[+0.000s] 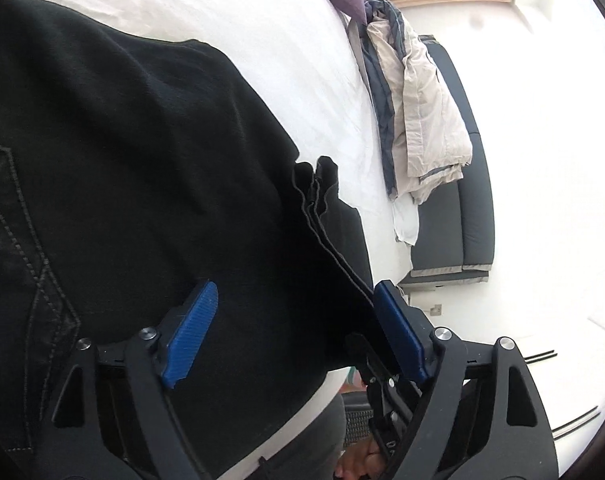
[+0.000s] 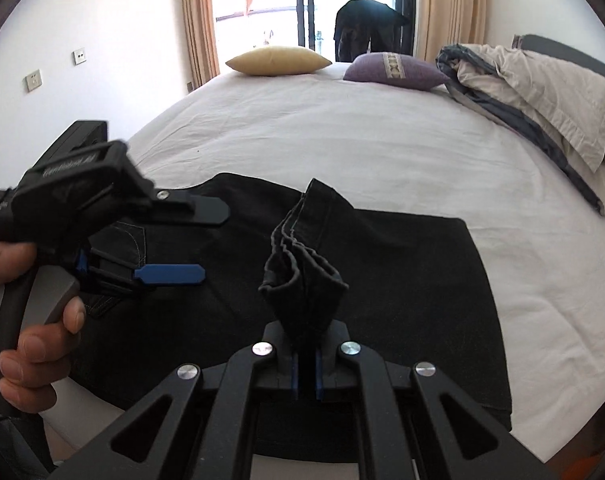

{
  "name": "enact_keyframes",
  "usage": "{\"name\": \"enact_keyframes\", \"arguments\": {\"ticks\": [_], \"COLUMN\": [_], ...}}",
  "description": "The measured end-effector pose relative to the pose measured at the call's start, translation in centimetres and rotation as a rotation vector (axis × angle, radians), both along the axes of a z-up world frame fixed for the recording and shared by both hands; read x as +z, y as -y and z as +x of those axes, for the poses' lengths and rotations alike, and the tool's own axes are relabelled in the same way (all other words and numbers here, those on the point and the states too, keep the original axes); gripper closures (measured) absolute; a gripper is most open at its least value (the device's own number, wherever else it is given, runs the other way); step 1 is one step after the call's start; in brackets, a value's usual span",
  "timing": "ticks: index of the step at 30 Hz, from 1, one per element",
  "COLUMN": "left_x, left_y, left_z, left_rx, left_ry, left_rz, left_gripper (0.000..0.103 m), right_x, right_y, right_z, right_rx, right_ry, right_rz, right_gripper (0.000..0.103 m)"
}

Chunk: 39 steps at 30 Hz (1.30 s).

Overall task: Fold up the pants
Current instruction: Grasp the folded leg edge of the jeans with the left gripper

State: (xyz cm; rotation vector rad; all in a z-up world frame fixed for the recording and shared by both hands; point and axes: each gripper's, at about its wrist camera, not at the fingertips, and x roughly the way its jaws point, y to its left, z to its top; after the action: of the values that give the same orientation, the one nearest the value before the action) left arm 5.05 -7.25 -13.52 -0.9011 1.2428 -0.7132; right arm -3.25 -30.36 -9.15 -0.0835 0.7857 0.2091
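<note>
Black pants lie partly folded on the white bed. My right gripper is shut on the bunched leg cuffs and holds them up above the folded pants. My left gripper is open, hovering just over the pants near the stitched pocket; nothing is between its blue pads. It also shows in the right wrist view, held by a hand at the left over the pants' waist end.
A yellow pillow and a purple pillow lie at the bed's far side. A folded beige and grey duvet sits at the right edge. Balcony door and curtains stand behind.
</note>
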Motion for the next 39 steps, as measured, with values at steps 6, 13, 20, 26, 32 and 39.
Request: {"name": "enact_keyframes", "arguments": {"ticks": [6,13,20,26,32,39], "left_x": [-0.2,0.5,3.9,4.2,2.7,1.1], "left_y": [1.1,1.4,-0.1,-2.5,-3.7,-3.6], "left_z": [1.8,2.7,3.6,3.9,3.8,3.2], "left_rx": [-0.028,-0.129,-0.260,-0.289,-0.298,-0.299], "left_ry": [-0.075,-0.045,0.110,0.146,0.134,0.145], "left_rz": [0.003,0.116,0.264,0.360,0.420,0.446], "left_gripper": [0.022,0.082,0.096,0.096,0.096,0.096], "right_x": [0.1,0.0,0.5,-0.3,-2.3,-3.6], "right_y": [-2.9,-5.2,-8.1,-11.3,-13.8,-14.6], "right_z": [-1.8,-2.2,-2.9,-2.6,-2.5,-1.9], "right_rx": [0.065,0.105,0.161,0.218,0.268,0.278], "right_ry": [0.044,0.057,0.086,0.074,0.019,-0.018], "right_rz": [-0.117,-0.161,-0.197,-0.230,-0.284,-0.301], "right_gripper": [0.096,0.096,0.096,0.096,0.095,0.095]}}
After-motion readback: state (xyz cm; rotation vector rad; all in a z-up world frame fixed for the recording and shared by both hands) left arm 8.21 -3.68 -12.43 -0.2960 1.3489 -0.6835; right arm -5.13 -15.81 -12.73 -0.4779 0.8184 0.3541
